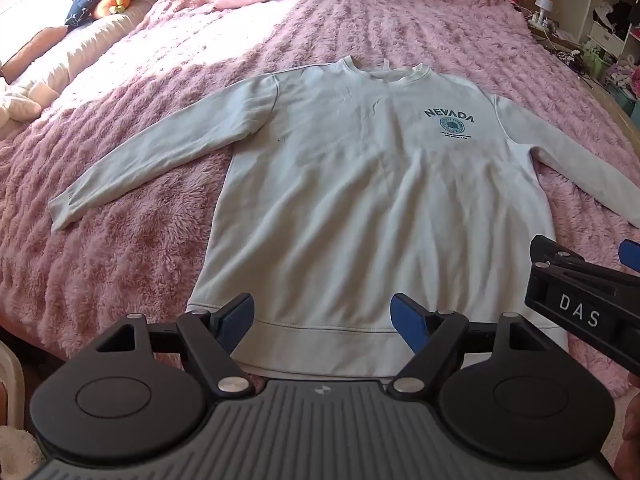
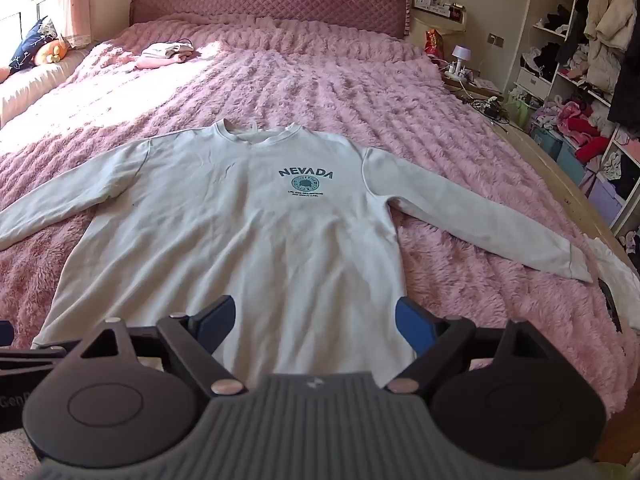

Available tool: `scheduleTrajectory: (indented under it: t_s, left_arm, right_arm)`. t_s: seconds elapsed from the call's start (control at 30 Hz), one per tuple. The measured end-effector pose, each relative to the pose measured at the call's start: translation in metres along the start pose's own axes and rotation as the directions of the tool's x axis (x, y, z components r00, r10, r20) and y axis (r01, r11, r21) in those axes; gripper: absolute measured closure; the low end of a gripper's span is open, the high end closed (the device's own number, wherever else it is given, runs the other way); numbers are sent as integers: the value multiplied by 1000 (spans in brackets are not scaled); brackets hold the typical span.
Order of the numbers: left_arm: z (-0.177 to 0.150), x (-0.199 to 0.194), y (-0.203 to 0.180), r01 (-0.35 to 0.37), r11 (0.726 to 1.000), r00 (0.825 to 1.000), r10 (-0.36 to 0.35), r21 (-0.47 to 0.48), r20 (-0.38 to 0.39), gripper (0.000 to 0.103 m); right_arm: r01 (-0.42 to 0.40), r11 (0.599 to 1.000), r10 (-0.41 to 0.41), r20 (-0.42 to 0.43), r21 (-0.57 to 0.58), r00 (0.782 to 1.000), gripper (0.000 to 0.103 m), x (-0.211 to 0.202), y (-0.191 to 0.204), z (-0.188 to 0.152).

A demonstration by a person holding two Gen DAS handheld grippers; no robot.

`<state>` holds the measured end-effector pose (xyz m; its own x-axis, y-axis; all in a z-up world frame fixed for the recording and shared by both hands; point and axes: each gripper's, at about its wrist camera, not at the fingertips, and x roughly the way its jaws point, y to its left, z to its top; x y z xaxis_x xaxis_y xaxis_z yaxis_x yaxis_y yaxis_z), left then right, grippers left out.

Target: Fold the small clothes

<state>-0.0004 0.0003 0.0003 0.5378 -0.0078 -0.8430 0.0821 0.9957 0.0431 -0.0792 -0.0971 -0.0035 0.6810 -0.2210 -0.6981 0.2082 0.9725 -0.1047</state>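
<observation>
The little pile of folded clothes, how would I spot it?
Start at the pink fluffy bed. Look past the spread-out white sweatshirt toward the headboard's window side. The folded pile sits there in sunlight, pink and white layers stacked, unlike the sweatshirt lying flat.

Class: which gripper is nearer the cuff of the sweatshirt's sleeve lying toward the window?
Left. The left gripper hovers over the hem on that cuff's side; the right gripper is farther across.
</observation>
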Motion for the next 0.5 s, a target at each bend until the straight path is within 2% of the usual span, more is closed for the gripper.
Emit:
scheduleTrajectory:
  t_s: [0.5]
  left_arm:
    - [0, 2, 10, 3, 1000, 1000, -3, 0, -4, 12]
  right_arm:
    - [-2, 1000, 2, -2, 1, 1000, 20, 0, 0, 0]
